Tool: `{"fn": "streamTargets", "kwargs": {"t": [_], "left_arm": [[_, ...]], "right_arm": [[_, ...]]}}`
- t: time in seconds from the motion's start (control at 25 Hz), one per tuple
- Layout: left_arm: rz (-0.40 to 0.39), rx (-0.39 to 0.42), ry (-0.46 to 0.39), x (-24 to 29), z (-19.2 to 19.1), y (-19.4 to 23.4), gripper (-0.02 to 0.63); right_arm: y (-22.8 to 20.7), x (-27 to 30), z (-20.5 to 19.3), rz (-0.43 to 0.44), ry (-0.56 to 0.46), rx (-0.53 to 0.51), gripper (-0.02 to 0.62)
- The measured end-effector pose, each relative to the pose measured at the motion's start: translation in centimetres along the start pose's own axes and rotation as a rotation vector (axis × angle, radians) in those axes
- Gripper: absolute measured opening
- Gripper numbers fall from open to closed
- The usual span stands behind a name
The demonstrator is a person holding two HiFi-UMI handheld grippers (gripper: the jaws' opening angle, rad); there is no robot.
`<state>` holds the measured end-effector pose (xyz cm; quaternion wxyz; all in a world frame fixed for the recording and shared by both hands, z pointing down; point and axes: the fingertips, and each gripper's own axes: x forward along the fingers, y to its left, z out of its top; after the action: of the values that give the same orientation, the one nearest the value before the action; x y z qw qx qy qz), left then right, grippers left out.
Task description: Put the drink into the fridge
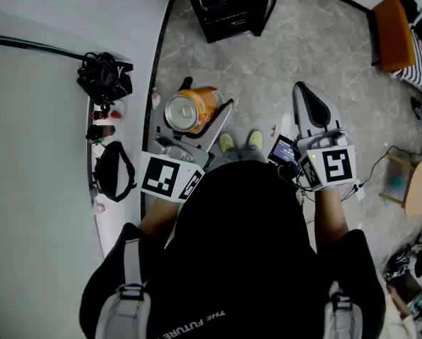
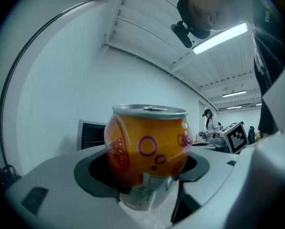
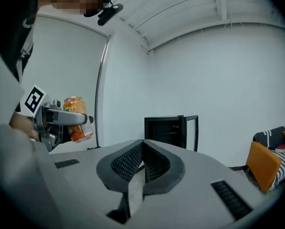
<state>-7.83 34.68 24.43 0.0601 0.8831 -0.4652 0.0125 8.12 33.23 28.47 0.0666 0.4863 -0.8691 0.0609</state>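
**A:** What does the step in hand need?

**B:** It looks like the carry. Keep the can [image 2: 147,147] upright with its lid on top and hold the grip steady. It sits low in the jaws with most of its body above them, so a quick swing could tip it. Walk it across the floor [image 1: 288,41] to the fridge [image 3: 171,130], which stands at the floor's far edge against the wall [image 3: 218,89].

**A:** Is the fridge ready?

**B:** The door [image 3: 192,132] looks swung open to the right and the inside is dark. I can't make out any shelves from here. Go in square to the opening, clear of the door edge, and let go only once the can's base is resting on something.

**A:** Left gripper?

**B:** The left gripper [image 1: 191,119] has its jaws spread wide, with a pad pressing each side of the can's lower half. It's a firm hold in mid-air with nothing underneath. The can is well apart from the fridge.

**A:** Right one?

**B:** The right gripper [image 3: 141,151] has its jaws together and nothing between them. It's held out beside the left and touches nothing, so it's free to steady the door if needed.
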Motion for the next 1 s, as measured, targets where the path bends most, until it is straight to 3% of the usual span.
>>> {"fn": "streamTargets", "kwargs": {"t": [0.52, 1.0], "left_arm": [[-0.01, -0.011, -0.03, -1.7, 0.8, 1.9, 0.345], [-0.017, -0.021, -0.032, -3.0, 0.1, 5.3, 0.345]], "right_arm": [[1.2, 1.0, 1.7, -0.038, -0.056, 0.056, 0.014], [3.6, 3.1, 0.7, -0.073, -0.019, 0.033, 0.013]]}}
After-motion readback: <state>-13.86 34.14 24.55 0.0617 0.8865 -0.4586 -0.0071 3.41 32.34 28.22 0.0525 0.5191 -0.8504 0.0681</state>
